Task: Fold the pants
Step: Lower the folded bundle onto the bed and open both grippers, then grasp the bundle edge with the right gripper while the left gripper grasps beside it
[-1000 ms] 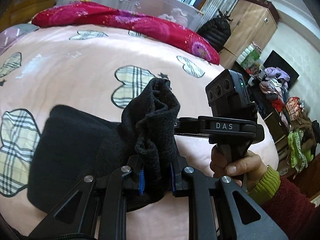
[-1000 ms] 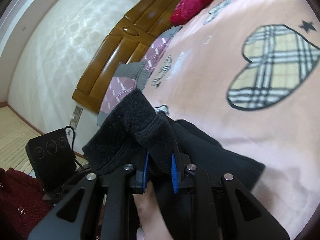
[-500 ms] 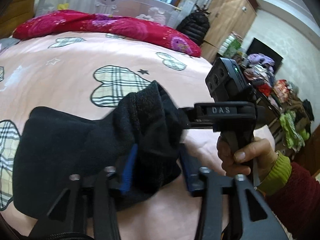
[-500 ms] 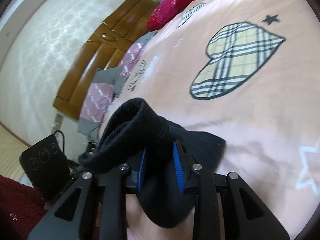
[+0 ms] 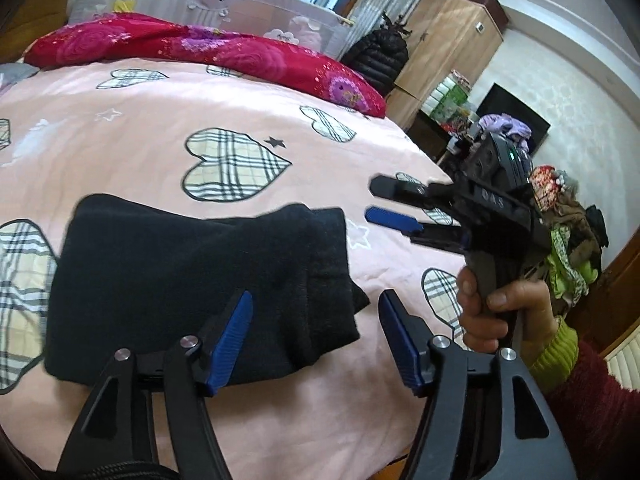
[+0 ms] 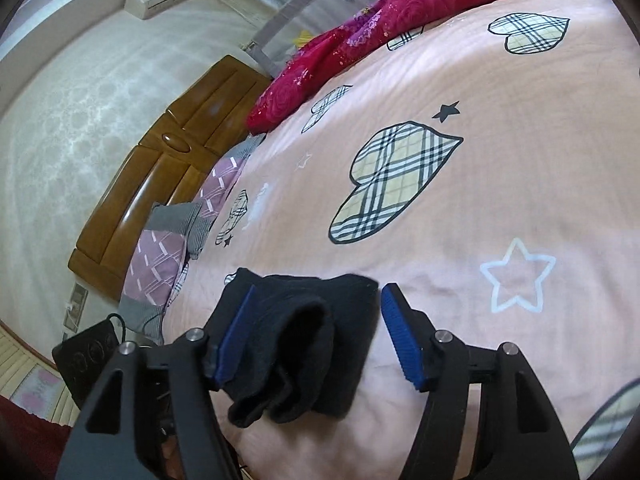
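Observation:
The black pants (image 5: 192,284) lie folded in a flat bundle on the pink bedspread (image 5: 160,128). My left gripper (image 5: 316,300) is open and empty, its jaws just above the bundle's right end. My right gripper (image 5: 370,202) shows in the left wrist view, open, to the right of the pants and apart from them. In the right wrist view the right gripper (image 6: 316,292) is open with the pants' rolled end (image 6: 296,344) lying loose between its jaws.
A red floral quilt (image 5: 208,48) lies along the bed's far side. A wooden headboard (image 6: 168,168) and pillows (image 6: 168,248) are at the left in the right wrist view. A wardrobe (image 5: 448,40) and clothes piles (image 5: 560,216) stand beyond the bed.
Both grippers were shut on the raised end of the pants; both have opened and drawn back. The pants end dropped flat onto the bundle.

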`<move>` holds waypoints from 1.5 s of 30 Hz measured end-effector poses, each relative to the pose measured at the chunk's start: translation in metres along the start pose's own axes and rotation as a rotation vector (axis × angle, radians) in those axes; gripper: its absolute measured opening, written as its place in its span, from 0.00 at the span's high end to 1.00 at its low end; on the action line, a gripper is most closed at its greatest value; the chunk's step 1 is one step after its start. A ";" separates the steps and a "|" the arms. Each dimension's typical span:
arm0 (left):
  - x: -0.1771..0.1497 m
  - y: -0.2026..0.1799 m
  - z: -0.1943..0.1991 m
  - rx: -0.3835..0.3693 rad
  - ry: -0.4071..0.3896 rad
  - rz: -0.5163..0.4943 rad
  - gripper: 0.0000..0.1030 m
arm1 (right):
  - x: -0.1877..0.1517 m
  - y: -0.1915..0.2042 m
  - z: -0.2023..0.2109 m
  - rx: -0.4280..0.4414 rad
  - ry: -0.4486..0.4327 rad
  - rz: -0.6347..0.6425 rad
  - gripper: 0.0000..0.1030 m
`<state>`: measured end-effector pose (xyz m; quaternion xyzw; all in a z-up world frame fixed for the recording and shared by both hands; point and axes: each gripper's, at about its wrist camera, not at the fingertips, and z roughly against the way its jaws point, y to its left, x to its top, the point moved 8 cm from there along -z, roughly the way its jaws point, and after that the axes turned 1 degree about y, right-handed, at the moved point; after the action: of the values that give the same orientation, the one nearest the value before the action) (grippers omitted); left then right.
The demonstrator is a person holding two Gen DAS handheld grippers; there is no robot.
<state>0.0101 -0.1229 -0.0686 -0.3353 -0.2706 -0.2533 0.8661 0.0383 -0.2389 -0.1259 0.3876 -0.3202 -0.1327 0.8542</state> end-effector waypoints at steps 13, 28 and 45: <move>0.025 0.075 0.049 0.110 -0.020 0.104 0.22 | -0.043 0.041 0.004 -0.129 -0.016 0.046 0.21; 0.027 0.147 -0.005 0.200 0.192 0.169 0.21 | -0.080 0.045 -0.014 -0.261 0.034 0.043 0.07; 0.006 0.171 -0.017 0.143 0.221 0.255 0.23 | -0.072 0.019 -0.061 -0.238 0.120 0.073 0.09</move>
<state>0.1257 -0.0256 -0.1510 -0.2744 -0.1468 -0.1570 0.9373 0.0230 -0.1570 -0.1742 0.2791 -0.2644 -0.1151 0.9159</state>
